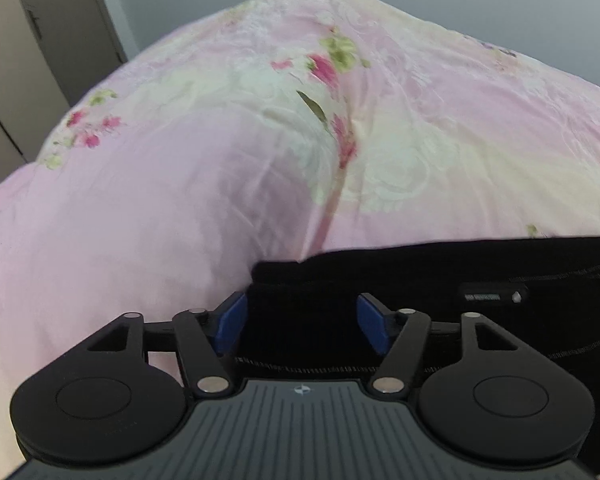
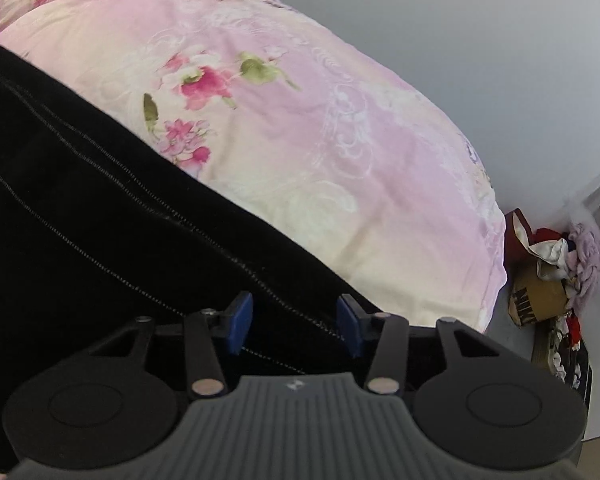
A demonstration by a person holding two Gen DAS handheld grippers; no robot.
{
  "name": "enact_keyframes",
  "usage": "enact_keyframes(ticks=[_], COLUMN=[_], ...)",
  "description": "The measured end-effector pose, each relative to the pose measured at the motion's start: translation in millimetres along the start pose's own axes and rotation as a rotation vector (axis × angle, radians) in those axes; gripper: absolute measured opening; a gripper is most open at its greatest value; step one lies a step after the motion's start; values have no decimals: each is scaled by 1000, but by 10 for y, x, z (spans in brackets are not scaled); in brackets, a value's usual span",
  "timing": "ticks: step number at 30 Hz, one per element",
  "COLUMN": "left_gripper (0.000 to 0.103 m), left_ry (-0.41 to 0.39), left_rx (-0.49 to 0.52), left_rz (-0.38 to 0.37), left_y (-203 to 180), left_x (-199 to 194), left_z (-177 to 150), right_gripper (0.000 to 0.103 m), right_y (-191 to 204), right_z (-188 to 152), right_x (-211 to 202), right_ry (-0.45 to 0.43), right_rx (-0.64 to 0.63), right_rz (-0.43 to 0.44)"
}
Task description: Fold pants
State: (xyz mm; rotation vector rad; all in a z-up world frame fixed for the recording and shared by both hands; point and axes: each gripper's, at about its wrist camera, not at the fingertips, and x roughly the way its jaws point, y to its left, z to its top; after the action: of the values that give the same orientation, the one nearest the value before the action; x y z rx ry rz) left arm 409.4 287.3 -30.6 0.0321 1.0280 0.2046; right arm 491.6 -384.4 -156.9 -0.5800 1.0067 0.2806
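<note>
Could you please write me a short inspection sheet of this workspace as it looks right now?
Surface: bed with pink floral cover, lightly creased.
Job's things: black pants lying on the cover; small label visible.
Clutter: nothing seen on the bed.
Grippers: left gripper and right gripper both open over the pants, blue pads not pressing the fabric.
Cables: nothing seen.
Surroundings: wardrobe doors, plain wall, pile of clothes and bags beside the bed.

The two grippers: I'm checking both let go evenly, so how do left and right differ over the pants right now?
The left gripper stands wider open than the right gripper. The left sits at a corner of the black pants, its left pad by the pink floral bedspread; the right sits further in, with black cloth behind both pads. Both are open, blue-padded, and pinch nothing.
</note>
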Motion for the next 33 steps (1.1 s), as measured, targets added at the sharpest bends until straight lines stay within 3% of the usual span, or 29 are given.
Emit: enact_keyframes(ticks=[3,5,7,8,9,10,11,12,13,15,18,23,26,29,33], left_gripper=[77,77,76,72,55,38,30,19,10,10,10,10,10,10,10], left_ry=[27,48,59,56,54,62,52,41,27,-6,-70,-169,-196,-186,-90], left_rx=[29,20,-22,-33,-43,-50,-47,-37,-34,-45,-91,-204,-215,-224,-195], left_rz=[57,104,97,87,75,71,100,90,79,77,70,52,66,79,126], left_y=[25,73,121,115,102,76,40,17,3,-4,34,119,55,-18,-138], left_x=[62,179,282,310,331,347,335,310,265,143,-82,-366,-374,-263,130], left_z=[-94,-140,-161,-165,-172,-178,-189,-197,-202,-198,-180,-27,87,209,275], right_gripper=[82,84,86,87,87,86,73,44,32,12,4,1,1,1,1], right_y=[76,147,187,196,211,227,246,271,296,300,236,171,121,39,-47], right_z=[-94,-160,-197,-203,-208,-203,-202,-201,-205,-224,-222,-132,-65,-8,45], right_x=[-49,-27,56,99,153,199,219,227,225,163,-28,-289,-263,-163,85], right_ry=[42,51,63,73,85,98,103,106,105,99,53,-33,-26,-13,24], right_rx=[-79,-153,-196,-203,-208,-215,-217,-217,-235,-261,-229,-167,-141,-103,-46], right_rz=[49,-11,-72,-83,-80,-78,-69,-71,-86,-106,-140,-266,-345,-409,-372])
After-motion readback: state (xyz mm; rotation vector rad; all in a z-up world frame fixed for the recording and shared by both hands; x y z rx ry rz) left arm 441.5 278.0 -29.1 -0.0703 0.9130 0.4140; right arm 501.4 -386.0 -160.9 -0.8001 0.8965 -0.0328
